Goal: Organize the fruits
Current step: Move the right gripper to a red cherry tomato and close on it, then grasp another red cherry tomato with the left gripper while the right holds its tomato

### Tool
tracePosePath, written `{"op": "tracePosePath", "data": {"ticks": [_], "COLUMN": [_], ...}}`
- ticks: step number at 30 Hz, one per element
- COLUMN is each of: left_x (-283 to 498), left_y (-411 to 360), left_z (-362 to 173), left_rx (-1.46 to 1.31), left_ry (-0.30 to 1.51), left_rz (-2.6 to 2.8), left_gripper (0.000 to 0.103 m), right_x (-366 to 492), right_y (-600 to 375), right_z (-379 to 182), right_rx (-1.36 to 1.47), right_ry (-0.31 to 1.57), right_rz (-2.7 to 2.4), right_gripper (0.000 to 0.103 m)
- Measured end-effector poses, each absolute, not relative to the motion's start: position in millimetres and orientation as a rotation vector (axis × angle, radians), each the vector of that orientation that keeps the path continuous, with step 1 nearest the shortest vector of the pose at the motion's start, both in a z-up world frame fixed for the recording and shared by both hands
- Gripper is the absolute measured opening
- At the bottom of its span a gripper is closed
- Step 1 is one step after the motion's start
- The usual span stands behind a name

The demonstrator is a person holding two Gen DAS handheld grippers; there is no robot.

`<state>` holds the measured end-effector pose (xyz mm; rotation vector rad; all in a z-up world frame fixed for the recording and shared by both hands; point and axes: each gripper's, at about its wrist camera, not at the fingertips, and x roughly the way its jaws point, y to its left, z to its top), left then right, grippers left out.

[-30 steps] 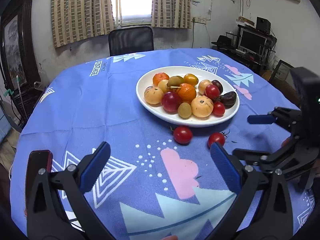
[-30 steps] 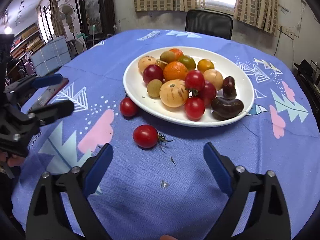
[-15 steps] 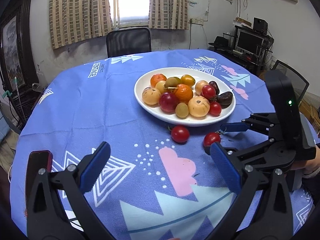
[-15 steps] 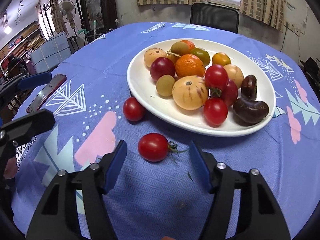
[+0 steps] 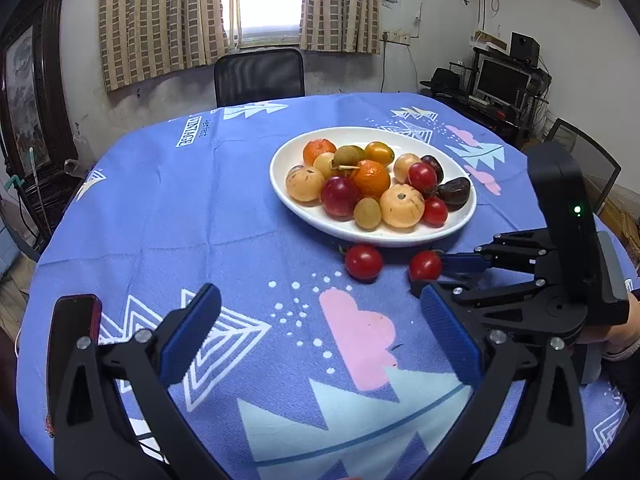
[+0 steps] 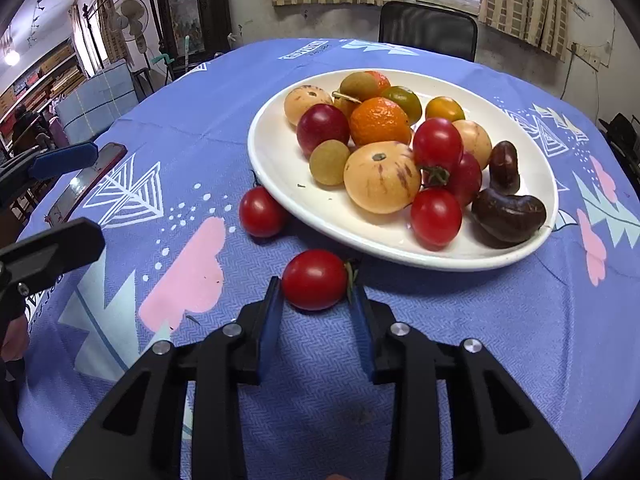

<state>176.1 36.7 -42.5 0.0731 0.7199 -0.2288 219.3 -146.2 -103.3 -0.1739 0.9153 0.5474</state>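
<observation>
A white plate (image 5: 280,168) (image 6: 260,152) in the middle of the blue tablecloth holds several fruits: oranges, red tomatoes, pale round fruits and dark ones. Two cherry tomatoes lie on the cloth by its near rim. My right gripper (image 6: 316,289) (image 5: 434,276) has narrowed onto the nearer tomato (image 6: 315,279) (image 5: 425,265), with a blue pad touching each side while it rests on the cloth. The other tomato (image 6: 261,212) (image 5: 363,262) lies free against the plate's edge. Well back from the fruit, my left gripper (image 5: 318,294) is wide open and holds nothing.
A dark phone (image 5: 72,340) (image 6: 88,176) lies on the cloth at the left edge. A black chair (image 5: 258,76) stands behind the table under the curtained window. A desk with a monitor (image 5: 496,80) is at the far right.
My right gripper moved forward and down to the nearer tomato, and its fingers closed from wide apart to touching it. The left gripper stayed open and almost still.
</observation>
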Motion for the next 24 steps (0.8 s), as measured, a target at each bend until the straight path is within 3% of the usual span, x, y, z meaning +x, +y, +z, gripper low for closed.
{"op": "tracePosePath", "data": {"ticks": [12,18,24], "left_x": [178,179,185], "left_y": [35,36,27], "left_z": [-47,-50,-60], "left_rx": [0.070,0.060,0.014], "left_ry": [0.732,0.741,0.777], "left_rz": [-0.228,-0.238,-0.285], "left_gripper": [0.101,0.101,0.101], "right_x": [230,226,207], "right_y": [-151,-155,-190], "right_z": [-102,-98,-88], "right_rx": [-0.057,-0.067,-0.022], "right_ry": [0.929,0.934,0.906], "right_rz": [0.578,0.574,0.559], "right_gripper": [0.042,0.033,0.032]}}
